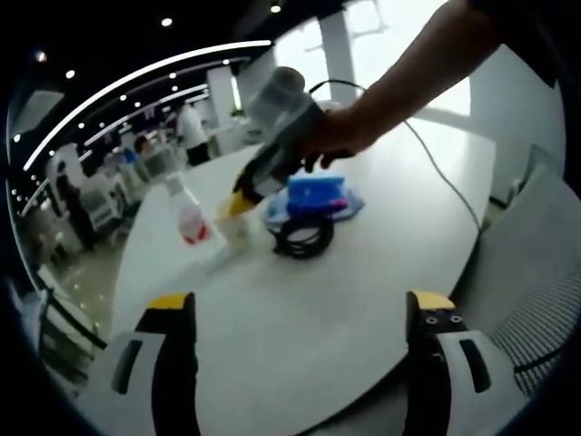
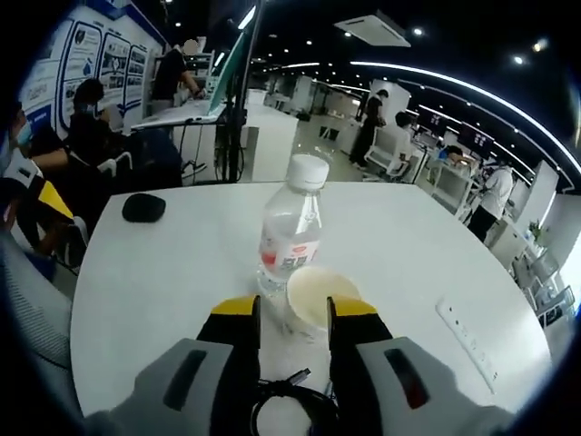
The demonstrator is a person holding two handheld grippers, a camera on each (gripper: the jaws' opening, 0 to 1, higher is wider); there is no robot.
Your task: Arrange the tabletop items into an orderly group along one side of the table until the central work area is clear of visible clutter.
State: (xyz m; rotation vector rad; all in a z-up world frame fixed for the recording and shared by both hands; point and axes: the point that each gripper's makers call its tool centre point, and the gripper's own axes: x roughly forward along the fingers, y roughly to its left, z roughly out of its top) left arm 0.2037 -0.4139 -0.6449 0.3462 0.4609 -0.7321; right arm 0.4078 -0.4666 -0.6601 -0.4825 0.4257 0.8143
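1. Jaws of the left gripper [image 1: 300,313] are standing wide apart over bare white table [image 1: 300,363], holding nothing.
2. Further out in that view, the right gripper [image 1: 238,202], held by a person's hand [image 1: 340,136], is reaching the paper cup [image 1: 233,227] beside the water bottle [image 1: 188,213]; a black cable coil [image 1: 304,238] and blue packet [image 1: 316,195] are lying just behind.
3. Right gripper view is showing its jaws closing around the cup's near rim, though actual contact is hard to tell; the coil is being cut off below.
4. Beyond, a dark mouse-like object [image 2: 143,207] is sitting.

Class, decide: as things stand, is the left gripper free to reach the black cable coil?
Probably yes. The left gripper is open, with bare table before the coil.
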